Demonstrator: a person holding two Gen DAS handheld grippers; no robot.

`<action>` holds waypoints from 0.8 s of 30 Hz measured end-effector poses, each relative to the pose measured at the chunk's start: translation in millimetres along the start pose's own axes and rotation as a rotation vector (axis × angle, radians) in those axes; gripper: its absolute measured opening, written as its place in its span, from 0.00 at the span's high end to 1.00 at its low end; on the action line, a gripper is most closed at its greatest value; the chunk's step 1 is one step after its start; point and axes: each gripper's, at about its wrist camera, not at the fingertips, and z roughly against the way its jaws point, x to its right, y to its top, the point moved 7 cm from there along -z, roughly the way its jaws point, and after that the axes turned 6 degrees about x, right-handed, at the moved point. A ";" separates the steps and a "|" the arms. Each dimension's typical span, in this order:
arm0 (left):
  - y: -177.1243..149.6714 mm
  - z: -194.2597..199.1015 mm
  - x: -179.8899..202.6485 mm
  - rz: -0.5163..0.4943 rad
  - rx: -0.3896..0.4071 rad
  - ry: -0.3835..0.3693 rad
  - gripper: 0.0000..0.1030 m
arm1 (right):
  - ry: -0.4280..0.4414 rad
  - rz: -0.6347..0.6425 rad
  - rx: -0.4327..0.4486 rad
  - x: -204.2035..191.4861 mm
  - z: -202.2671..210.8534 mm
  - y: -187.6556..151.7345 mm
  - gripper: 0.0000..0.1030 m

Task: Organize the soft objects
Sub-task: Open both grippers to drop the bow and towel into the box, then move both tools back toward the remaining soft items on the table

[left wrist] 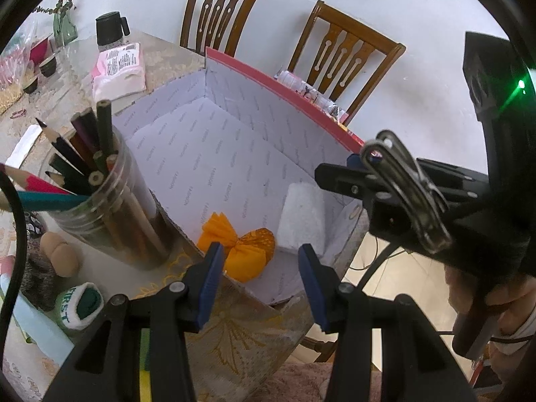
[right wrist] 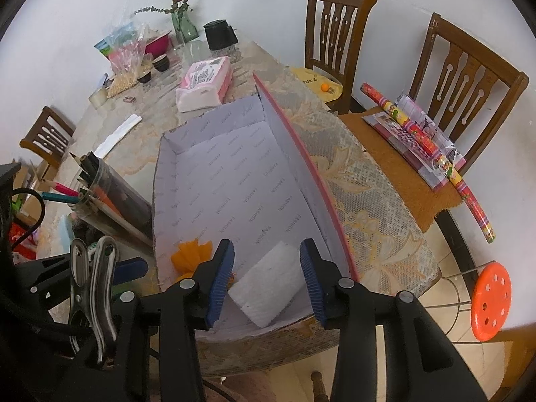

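Observation:
A shallow cardboard box (left wrist: 214, 154) lined with pale printed paper lies on the table. In its near end sit an orange cloth bundle (left wrist: 249, 258) and, to its right, a white foam pad (left wrist: 303, 217). My left gripper (left wrist: 261, 268) hovers over the orange bundle, open, with its blue pads clear of the cloth. My right gripper (right wrist: 266, 263) stands open above the white foam pad (right wrist: 268, 288), which lies flat on the box floor (right wrist: 241, 174). The orange bundle (right wrist: 191, 254) shows to its left. Left of the box lie a rolled green-and-white sock (left wrist: 78, 305) and a beige plush piece (left wrist: 60, 254).
A clear jar of coloured pencils (left wrist: 110, 201) stands against the box's left wall. A pink tissue pack (left wrist: 120, 70), a black mug (left wrist: 109, 28) and a vase sit farther back. Two wooden chairs (right wrist: 469, 77) stand past the table's right edge; an orange stool (right wrist: 490, 301) is on the floor.

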 end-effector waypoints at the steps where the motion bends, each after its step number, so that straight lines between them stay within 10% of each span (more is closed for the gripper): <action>1: -0.4 1.5 0.0 -0.004 0.002 0.002 0.53 | 0.001 -0.006 0.003 0.1 1.1 0.0 0.59; 24: -13.8 55.4 -35.7 -0.036 0.047 0.002 0.53 | 0.004 -0.141 0.049 -38.8 35.1 -22.4 0.59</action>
